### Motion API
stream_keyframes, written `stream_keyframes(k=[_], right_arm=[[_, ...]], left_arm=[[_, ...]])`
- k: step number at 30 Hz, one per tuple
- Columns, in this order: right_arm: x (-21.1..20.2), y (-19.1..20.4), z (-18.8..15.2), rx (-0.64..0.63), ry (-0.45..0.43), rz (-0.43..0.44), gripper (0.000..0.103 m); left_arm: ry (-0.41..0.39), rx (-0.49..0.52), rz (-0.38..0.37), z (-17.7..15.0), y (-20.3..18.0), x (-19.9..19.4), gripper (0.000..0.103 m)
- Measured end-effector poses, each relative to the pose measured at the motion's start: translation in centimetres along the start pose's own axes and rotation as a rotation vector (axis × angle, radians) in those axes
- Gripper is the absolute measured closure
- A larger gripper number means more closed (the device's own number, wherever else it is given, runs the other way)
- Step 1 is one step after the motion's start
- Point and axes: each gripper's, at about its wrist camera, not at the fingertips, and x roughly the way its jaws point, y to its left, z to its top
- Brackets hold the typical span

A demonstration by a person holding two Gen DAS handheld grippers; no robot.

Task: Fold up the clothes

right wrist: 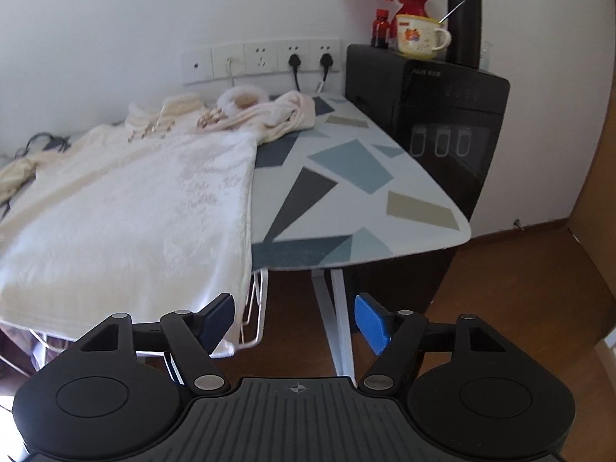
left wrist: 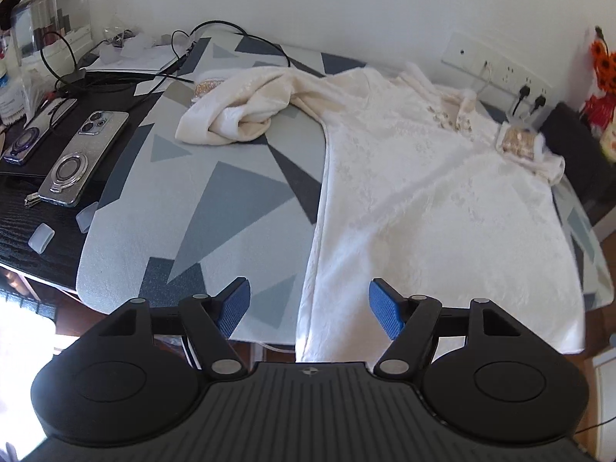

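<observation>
A cream long-sleeved garment [left wrist: 415, 200] lies flat on the patterned ironing board [left wrist: 200, 208], hem hanging over the near edge. One sleeve [left wrist: 235, 107] is bunched at the far left, the other [right wrist: 277, 119] crumpled near the wall sockets. My left gripper [left wrist: 308, 308] hovers open above the hem's left corner, blue pads clear of the cloth. In the right wrist view the garment [right wrist: 127, 215] covers the board's [right wrist: 362, 200] left part. My right gripper [right wrist: 294, 317] stands open at the hem's right corner; its left pad is close beside the hanging edge, nothing pinched.
Two phones [left wrist: 82, 158] and cables [left wrist: 115, 73] lie on a dark table left of the board. A black appliance [right wrist: 435, 115] stands at the board's right end, bearing a mug [right wrist: 421, 34], a black flask [right wrist: 464, 15] and a flower vase [right wrist: 412, 4]. Wall sockets [right wrist: 265, 59] sit behind.
</observation>
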Motion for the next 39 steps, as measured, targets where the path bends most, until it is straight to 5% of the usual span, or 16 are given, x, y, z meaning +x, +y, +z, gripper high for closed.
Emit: stream_keyframes(k=[5, 11, 14, 17, 23, 29, 34, 39], right_arm=[[-3.8, -2.5, 5.3, 0.098, -0.184, -0.01, 0.034], [-7.1, -1.6, 16.4, 0.222, -0.456, 0.091, 0.032], [-7.0, 0.3, 21.5, 0.254, -0.541, 0.156, 0.032], [-5.0, 3.6, 25.4, 0.234, -0.563, 0.228, 0.032], [3.8, 11.6, 27.5, 0.038, -0.404, 0.183, 0.032], [14.5, 17.0, 27.3, 0.013, -0.178, 0.16, 0.033], [22.6, 20.3, 26.7, -0.022, -0.029, 0.132, 0.032], [30.6, 23.4, 25.6, -0.091, 0.073, 0.108, 0.022]], left_arm=[[-0.086, -0.101, -0.077, 4.5, -0.1, -2.0, 0.033], [-0.24, -0.138, -0.222, 12.0, -3.0, -5.4, 0.033], [-0.297, -0.124, -0.241, 15.7, -4.7, -5.4, 0.033], [-0.275, -0.094, -0.175, 17.2, -5.1, -1.8, 0.033], [-0.112, -0.111, -0.056, 17.5, -3.4, 9.0, 0.034], [0.044, -0.149, 0.014, 17.4, -1.5, 18.6, 0.036], [0.02, -0.148, 0.053, 17.9, -1.5, 22.2, 0.038], [0.018, -0.19, 0.142, 18.5, -1.2, 24.9, 0.06]])
